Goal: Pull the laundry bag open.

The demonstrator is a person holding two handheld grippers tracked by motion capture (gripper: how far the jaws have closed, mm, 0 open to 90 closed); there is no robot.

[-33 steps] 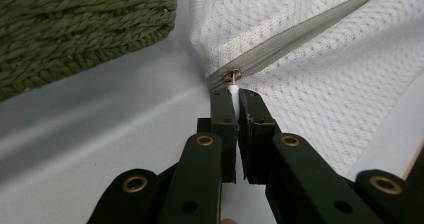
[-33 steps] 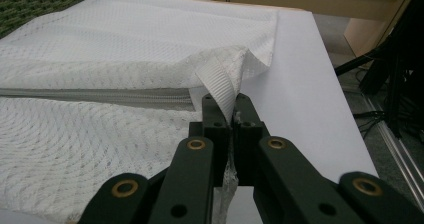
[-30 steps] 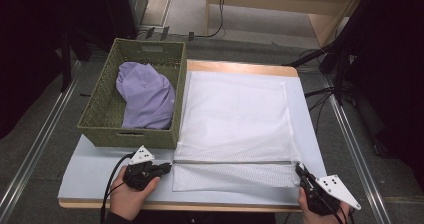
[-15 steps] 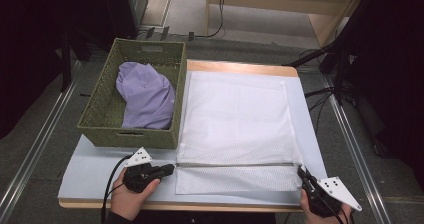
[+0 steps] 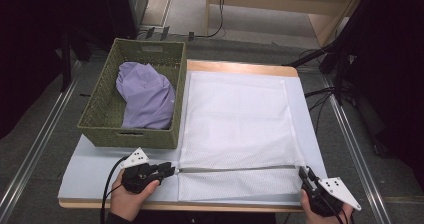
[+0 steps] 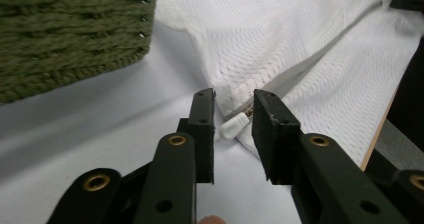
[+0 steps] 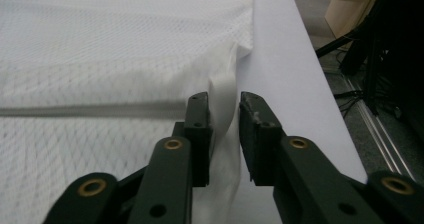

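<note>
Now that both sets of jaws have just been opening, the left gripper point(image 5: 170, 171) lets go of the zipper pull point(image 6: 234, 126) and the right gripper point(image 5: 304, 173) frees the mesh bag point(image 5: 235, 129), which lies flat on the bench point(image 5: 90, 169), zipped and apparently ready to leave.

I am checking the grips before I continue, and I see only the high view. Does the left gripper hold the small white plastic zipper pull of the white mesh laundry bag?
Observer: No. In the left gripper view, the left gripper has just been opening its jaws. The zipper pull lies between them, and neither pad presses on it.
Operator: And does the right gripper hold the cloth?
Observer: No. In the right gripper view, the right gripper has also just been opening its jaws. A raised fold of the mesh laundry bag stands between them and is not pinched.
</note>
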